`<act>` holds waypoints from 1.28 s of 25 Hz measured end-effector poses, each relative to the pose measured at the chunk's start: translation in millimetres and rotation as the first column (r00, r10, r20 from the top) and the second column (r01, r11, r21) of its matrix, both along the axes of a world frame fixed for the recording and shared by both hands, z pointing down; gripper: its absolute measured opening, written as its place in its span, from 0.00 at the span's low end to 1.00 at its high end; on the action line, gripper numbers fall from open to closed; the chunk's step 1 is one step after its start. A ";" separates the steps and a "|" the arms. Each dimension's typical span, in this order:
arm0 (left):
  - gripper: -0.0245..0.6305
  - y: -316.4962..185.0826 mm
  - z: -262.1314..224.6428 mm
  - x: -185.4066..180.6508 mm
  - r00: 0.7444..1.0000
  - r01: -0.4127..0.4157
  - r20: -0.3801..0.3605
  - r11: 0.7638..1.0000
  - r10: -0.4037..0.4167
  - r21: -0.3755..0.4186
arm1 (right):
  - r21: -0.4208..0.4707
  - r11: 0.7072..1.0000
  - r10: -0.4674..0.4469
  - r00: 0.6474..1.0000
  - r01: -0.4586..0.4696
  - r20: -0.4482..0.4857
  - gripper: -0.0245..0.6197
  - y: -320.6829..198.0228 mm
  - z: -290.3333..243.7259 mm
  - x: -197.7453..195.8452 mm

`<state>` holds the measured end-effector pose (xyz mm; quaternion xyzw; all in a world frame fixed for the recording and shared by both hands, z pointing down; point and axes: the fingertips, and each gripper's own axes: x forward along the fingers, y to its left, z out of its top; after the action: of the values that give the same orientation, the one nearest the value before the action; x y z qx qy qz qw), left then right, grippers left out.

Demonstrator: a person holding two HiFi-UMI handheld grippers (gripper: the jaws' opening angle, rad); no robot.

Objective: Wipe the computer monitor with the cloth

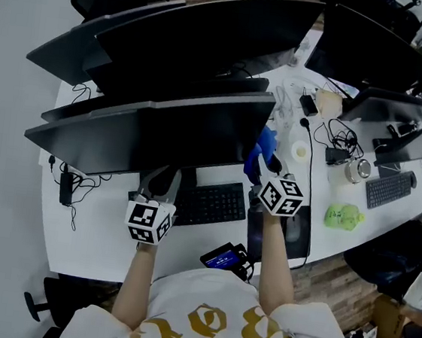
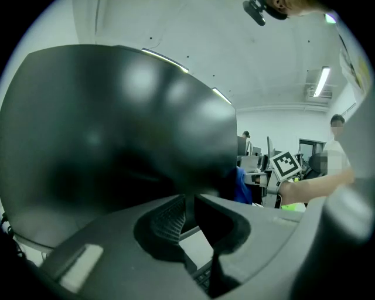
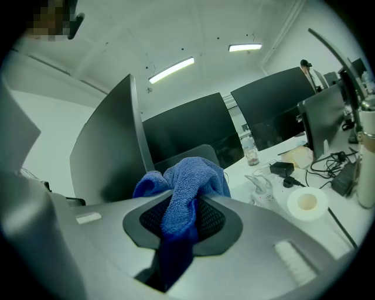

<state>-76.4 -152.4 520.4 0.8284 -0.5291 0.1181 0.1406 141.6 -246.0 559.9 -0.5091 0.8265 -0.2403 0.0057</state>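
Note:
The near black monitor (image 1: 162,132) stands on the white desk (image 1: 96,242), and its dark screen (image 2: 105,129) fills the left gripper view. My left gripper (image 1: 164,180) reaches under the screen, its jaws (image 2: 190,202) closed on the monitor's lower edge. A blue cloth (image 3: 187,187) is bunched between the jaws of my right gripper (image 3: 184,205), which is shut on it. In the head view the cloth (image 1: 263,144) lies against the monitor's right edge, with the right gripper (image 1: 260,170) just below it.
A black keyboard (image 1: 207,202) lies under the monitor, and a small device (image 1: 223,258) sits near the desk's front edge. More monitors (image 1: 203,35) stand behind. To the right are a tape roll (image 1: 301,150), cables, a green object (image 1: 342,215) and another keyboard (image 1: 387,188).

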 end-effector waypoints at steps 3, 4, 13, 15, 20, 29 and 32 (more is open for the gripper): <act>0.12 -0.2 6.4 2.9 1.000 -0.019 -0.003 1.000 0.019 -0.013 | -0.017 1.000 0.018 1.000 -0.018 -0.001 0.19 2.2 12.3 0.1; 0.12 0.3 8.1 3.9 1.000 -0.025 -0.004 1.000 0.025 -0.018 | -0.019 1.000 0.026 1.000 -0.025 0.003 0.19 3.4 15.7 0.8; 0.12 6.8 32.5 5.6 0.999 -0.050 -0.012 0.998 0.050 -0.042 | -0.052 0.997 0.047 0.999 -0.049 -0.025 0.19 15.0 49.4 1.8; 0.12 8.4 39.4 3.4 0.999 -0.050 -0.015 0.998 0.049 -0.048 | -0.051 0.998 0.044 0.998 -0.046 -0.034 0.19 15.0 53.2 0.9; 0.12 11.3 48.8 2.5 0.998 -0.059 -0.026 0.997 0.058 -0.043 | -0.035 0.998 0.057 0.998 -0.057 -0.025 0.19 17.2 57.1 2.4; 0.12 13.1 61.5 -9.2 0.999 -0.029 -0.044 0.999 0.028 -0.014 | -0.036 0.995 0.089 0.996 -0.089 -0.003 0.19 19.4 68.8 5.0; 0.12 15.4 66.8 -14.1 0.999 -0.016 -0.052 1.000 0.016 -0.015 | -0.053 0.994 0.096 0.995 -0.096 -0.014 0.19 20.9 76.0 5.9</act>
<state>-90.5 -137.0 587.2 0.8344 -0.5177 0.1016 0.1596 147.5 -225.1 635.9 -0.5497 0.7942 -0.2589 -0.0011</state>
